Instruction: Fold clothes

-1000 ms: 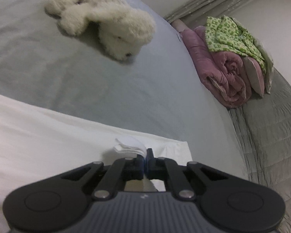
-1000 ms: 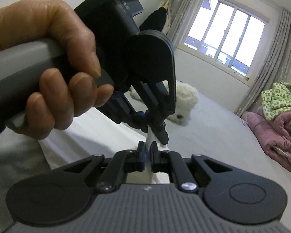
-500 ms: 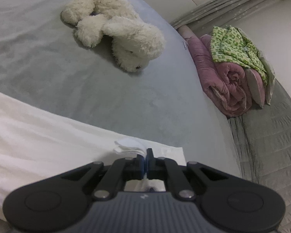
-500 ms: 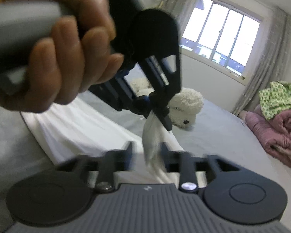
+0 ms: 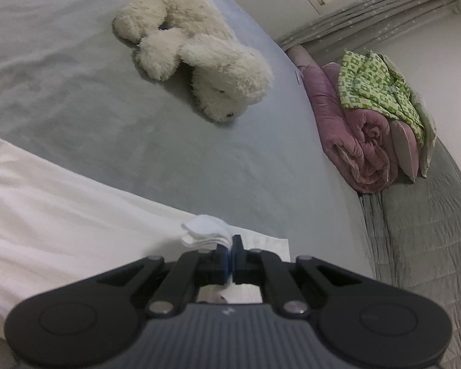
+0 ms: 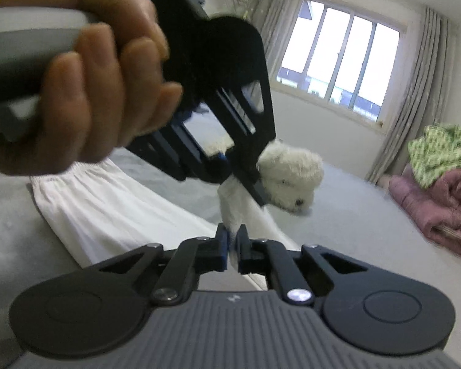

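A white garment (image 5: 61, 215) lies spread on the grey bed, its gathered waistband at the left in the right wrist view (image 6: 107, 203). My left gripper (image 5: 231, 256) is shut on a bunched corner of the white garment (image 5: 204, 230) and lifts it off the bed. It also shows in the right wrist view (image 6: 230, 169), held by a hand, with the cloth hanging from it. My right gripper (image 6: 232, 244) is shut on the same hanging strip of cloth (image 6: 235, 212), just below the left gripper.
A white plush dog (image 5: 199, 58) lies on the grey bedsheet (image 5: 76, 107) beyond the garment. A rolled pink quilt (image 5: 362, 141) with a green patterned cloth (image 5: 375, 86) on top sits at the right. A window (image 6: 338, 61) and curtains are behind.
My left gripper has risen with the garment corner, pulling cloth up. My right gripper opened about half a second ago and has closed again on the cloth lower down.
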Demonstrator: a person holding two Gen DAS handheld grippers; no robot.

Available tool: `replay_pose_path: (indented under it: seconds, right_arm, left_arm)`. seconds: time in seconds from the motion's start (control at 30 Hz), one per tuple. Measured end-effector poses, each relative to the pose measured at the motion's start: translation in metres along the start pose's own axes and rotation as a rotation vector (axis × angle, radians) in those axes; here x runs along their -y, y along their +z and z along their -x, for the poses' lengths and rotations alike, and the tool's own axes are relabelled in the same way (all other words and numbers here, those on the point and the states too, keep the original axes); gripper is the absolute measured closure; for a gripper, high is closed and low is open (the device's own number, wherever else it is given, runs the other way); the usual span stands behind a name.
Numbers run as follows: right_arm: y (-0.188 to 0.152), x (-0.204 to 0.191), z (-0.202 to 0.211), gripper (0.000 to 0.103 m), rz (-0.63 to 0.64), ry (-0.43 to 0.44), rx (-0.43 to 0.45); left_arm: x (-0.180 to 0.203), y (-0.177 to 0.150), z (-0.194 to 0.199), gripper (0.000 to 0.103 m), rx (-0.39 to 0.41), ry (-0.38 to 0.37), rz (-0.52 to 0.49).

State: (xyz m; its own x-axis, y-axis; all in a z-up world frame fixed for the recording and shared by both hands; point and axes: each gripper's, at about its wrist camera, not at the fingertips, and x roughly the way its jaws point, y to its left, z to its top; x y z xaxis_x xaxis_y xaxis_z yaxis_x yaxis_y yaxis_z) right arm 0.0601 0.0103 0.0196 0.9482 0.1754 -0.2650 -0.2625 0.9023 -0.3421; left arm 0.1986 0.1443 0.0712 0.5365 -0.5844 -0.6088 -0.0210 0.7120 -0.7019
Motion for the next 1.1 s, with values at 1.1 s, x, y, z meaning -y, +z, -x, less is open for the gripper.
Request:
replay_pose_path:
  seconds: [1.1]
  right_arm:
    - [0.028, -0.106, -0.007, 0.1, 0.233, 0.141, 0.092]
  left_arm:
    - [-0.09, 0.033, 0.067, 0.101, 0.105, 0.115, -0.226]
